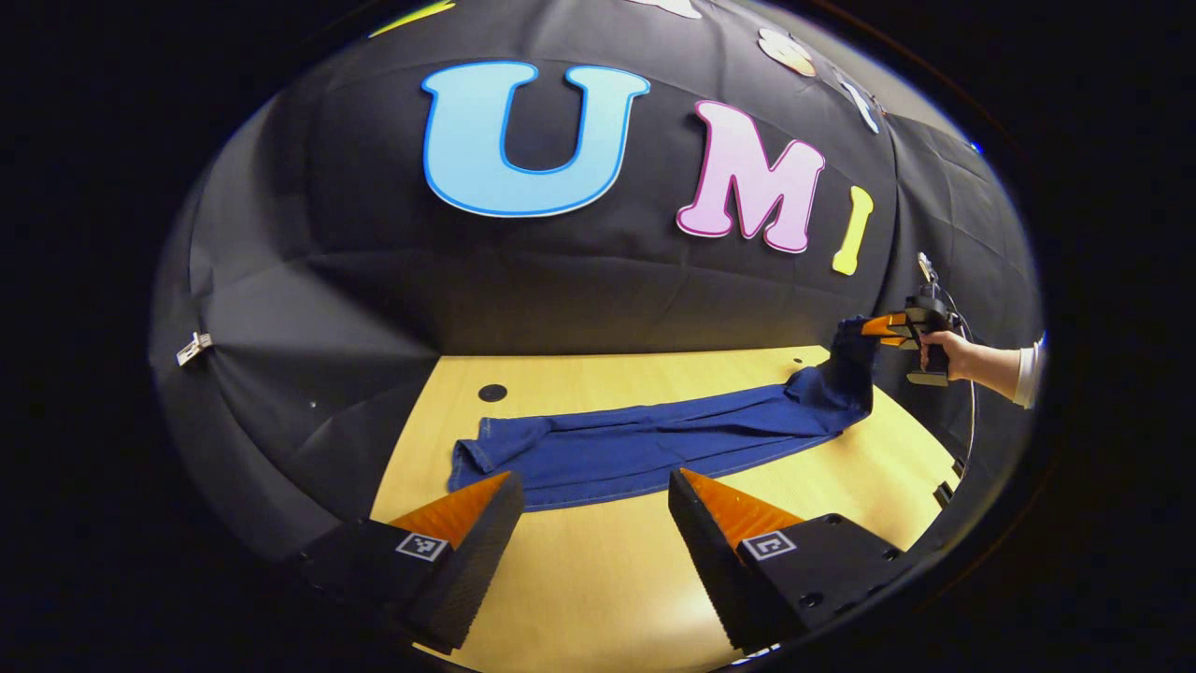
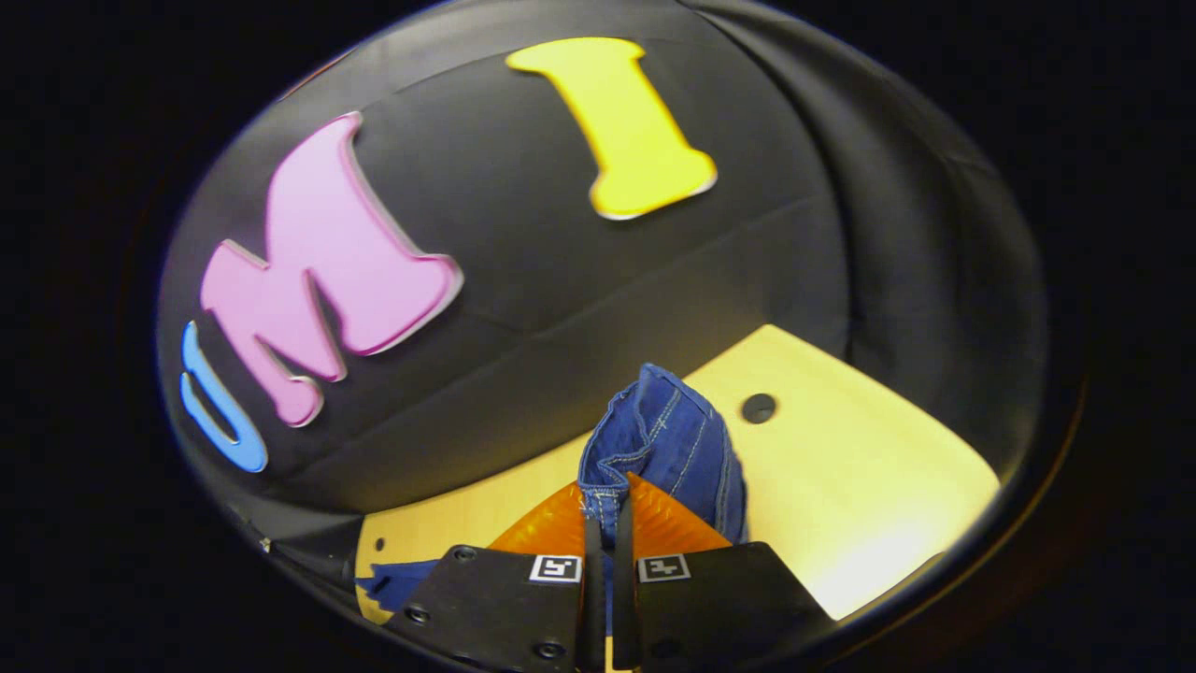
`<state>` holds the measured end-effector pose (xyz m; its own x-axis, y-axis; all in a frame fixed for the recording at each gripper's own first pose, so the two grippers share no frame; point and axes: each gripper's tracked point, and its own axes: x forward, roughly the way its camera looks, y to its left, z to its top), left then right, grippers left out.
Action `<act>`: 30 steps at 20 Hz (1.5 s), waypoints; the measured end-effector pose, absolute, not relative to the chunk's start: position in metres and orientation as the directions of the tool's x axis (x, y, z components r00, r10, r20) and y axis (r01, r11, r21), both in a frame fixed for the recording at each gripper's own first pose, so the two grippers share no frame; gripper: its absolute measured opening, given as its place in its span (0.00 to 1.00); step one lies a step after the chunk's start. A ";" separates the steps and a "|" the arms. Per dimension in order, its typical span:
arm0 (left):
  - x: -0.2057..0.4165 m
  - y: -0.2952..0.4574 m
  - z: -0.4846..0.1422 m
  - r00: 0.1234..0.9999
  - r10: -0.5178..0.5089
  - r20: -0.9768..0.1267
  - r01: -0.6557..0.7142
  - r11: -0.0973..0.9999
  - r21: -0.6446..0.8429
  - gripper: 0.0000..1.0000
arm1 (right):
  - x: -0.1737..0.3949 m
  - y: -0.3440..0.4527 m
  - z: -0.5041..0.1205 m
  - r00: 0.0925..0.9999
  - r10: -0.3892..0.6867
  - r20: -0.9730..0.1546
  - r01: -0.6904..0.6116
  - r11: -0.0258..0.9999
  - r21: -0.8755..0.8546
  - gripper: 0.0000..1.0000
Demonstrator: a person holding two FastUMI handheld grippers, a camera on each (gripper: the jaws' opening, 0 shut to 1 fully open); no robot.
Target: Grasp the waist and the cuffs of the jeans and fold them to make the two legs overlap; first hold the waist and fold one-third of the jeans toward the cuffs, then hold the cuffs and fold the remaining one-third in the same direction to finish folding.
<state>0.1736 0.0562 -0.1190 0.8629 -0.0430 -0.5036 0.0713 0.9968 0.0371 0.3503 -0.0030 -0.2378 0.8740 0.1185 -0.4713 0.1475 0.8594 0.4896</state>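
Observation:
Blue jeans [image 1: 645,444] lie stretched sideways across the wooden table [image 1: 607,589], the legs overlapping. In the left gripper view my left gripper [image 1: 593,477] stands open just in front of the jeans' near edge, close to their left end [image 1: 472,453], with nothing between its fingers. Far to the right, a hand [image 1: 944,353] holds my right gripper [image 1: 878,327], which lifts the jeans' other end off the table. In the right gripper view my right gripper [image 2: 607,500] is shut on a stitched fold of that raised denim [image 2: 663,430], which bunches above the fingertips.
A round dark hole [image 1: 492,393] sits in the tabletop behind the jeans' left end; another hole [image 2: 758,408] lies beyond the raised denim. The black cloth wall [image 1: 374,280] closes the back and sides. Bare wood lies in front of the jeans.

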 end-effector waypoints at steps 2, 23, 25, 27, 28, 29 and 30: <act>0.166 0.067 -0.115 0.866 -0.038 -0.499 0.042 0.999 -0.003 0.98 | 0.339 0.059 -0.230 0.862 0.217 -0.458 0.063 0.851 0.521 0.07; 0.268 0.144 -0.227 0.585 0.020 -0.810 -0.272 0.947 -0.173 0.97 | 0.213 0.129 -0.266 0.553 0.665 -0.502 -0.233 0.702 0.673 0.88; 0.288 0.158 -0.236 0.558 0.025 -0.829 -0.336 0.921 -0.198 0.97 | 0.205 0.105 -0.251 0.579 0.652 -0.490 -0.216 0.702 0.679 0.88; 0.298 0.178 -0.241 0.516 0.062 -0.854 -0.368 0.917 -0.155 0.97 | 0.199 0.082 -0.246 0.600 0.628 -0.495 -0.207 0.720 0.663 0.88; 0.302 0.188 -0.245 0.486 0.088 -0.869 -0.362 0.926 -0.108 0.96 | 0.196 0.071 -0.245 0.609 0.614 -0.502 -0.204 0.733 0.648 0.88; 0.305 0.199 -0.253 0.455 0.118 -0.883 -0.347 0.936 -0.055 0.97 | 0.194 0.058 -0.245 0.617 0.599 -0.510 -0.203 0.748 0.632 0.88; 0.306 0.206 -0.261 0.419 0.139 -0.897 -0.325 0.946 -0.006 0.97 | 0.191 0.047 -0.245 0.620 0.588 -0.520 -0.198 0.758 0.621 0.88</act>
<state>0.3062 0.2056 -0.2607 0.4190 0.1388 -0.8973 -0.3252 0.9456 -0.0056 0.1908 0.0472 -0.2452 0.6202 0.5875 -0.5198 -0.1978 0.7583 0.6212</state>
